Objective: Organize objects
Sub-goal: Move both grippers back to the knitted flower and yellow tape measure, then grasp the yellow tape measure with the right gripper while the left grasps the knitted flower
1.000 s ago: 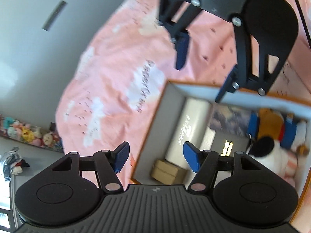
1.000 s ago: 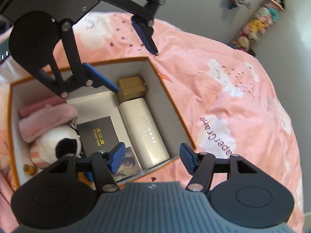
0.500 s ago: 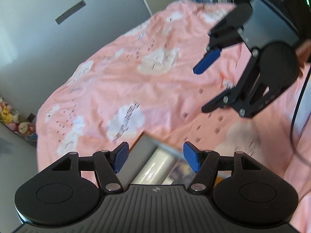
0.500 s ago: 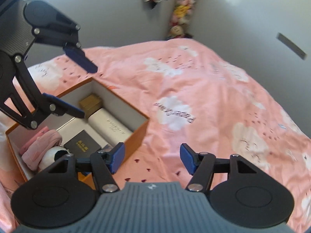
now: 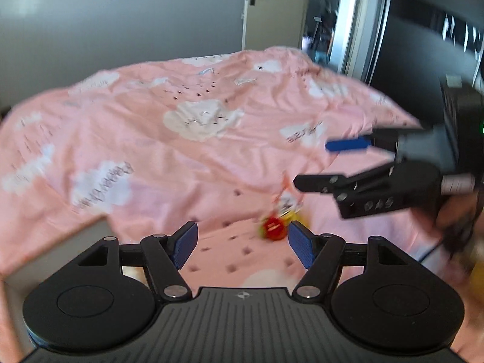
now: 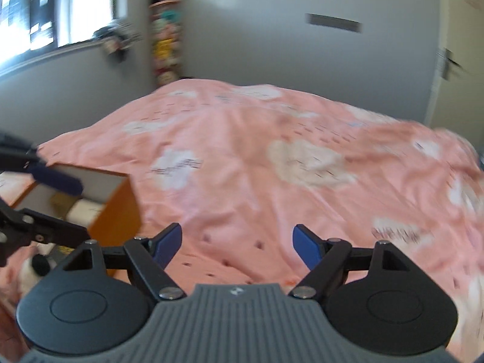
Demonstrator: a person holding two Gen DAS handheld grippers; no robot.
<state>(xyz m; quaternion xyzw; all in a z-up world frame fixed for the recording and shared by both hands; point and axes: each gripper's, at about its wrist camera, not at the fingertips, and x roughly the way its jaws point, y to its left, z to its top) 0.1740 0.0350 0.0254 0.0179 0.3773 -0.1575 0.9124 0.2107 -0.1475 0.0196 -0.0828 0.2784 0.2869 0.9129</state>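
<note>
Orange cardboard outside and pale grey within, the storage box point(image 6: 115, 208) sits on the pink cloud-print bedspread point(image 6: 272, 166) at the left edge of the right wrist view. Inside it show a small tan carton point(image 6: 62, 201) and a cream cylinder point(image 6: 83, 211), and a black-and-white plush toy point(image 6: 36, 267) peeks out lower down; only a blurred corner of the box point(image 5: 60, 248) enters the left wrist view. Right of that corner, the left hand-held gripper point(image 5: 242, 243) has its blue pads wide apart and opening further, with nothing between them but bedspread. Just beyond its right pad lies a small red and yellow object point(image 5: 276, 227), too blurred to identify, resting on the bed. Farther right, the right hand-held gripper point(image 5: 314, 161) reaches in from the side, its jaws likewise widening and empty; in its own camera the pads frame bare bedspread.

A second ago both cameras looked steeply down into the box, which filled much of each view with its contents plainly laid out. Since then both hand-held grippers have swung up and away, so the bed, grey wall point(image 6: 272, 30) and door point(image 5: 272, 9) now dominate, and the box has slid to the frame edges.
</note>
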